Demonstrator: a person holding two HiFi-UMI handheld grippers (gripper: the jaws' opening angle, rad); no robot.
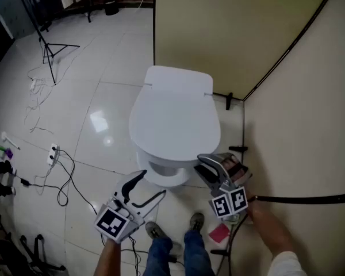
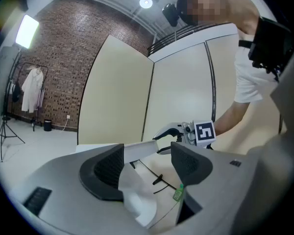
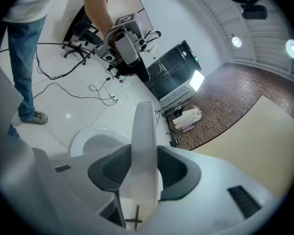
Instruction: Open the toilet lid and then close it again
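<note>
The white toilet lid [image 1: 172, 117] lies low over the bowl [image 1: 164, 177], lifted a little at the front. My right gripper [image 1: 206, 164] is at the lid's front right edge. In the right gripper view the lid's edge [image 3: 143, 126] stands between the two pads, and the right gripper [image 3: 144, 173] is shut on it, with the bowl [image 3: 93, 141] showing below left. My left gripper [image 1: 154, 183] hovers open at the bowl's front left, holding nothing. Its own view looks past the open left gripper [image 2: 147, 168] to the lid edge [image 2: 137, 151] and the right gripper [image 2: 159, 143].
Beige partition walls [image 1: 218, 27] stand close behind and right of the toilet. A power strip [image 1: 52, 154] with cables lies on the tiled floor at left, and a light stand [image 1: 49, 50] farther back. My shoes [image 1: 155, 230] and a red object [image 1: 218, 233] are below.
</note>
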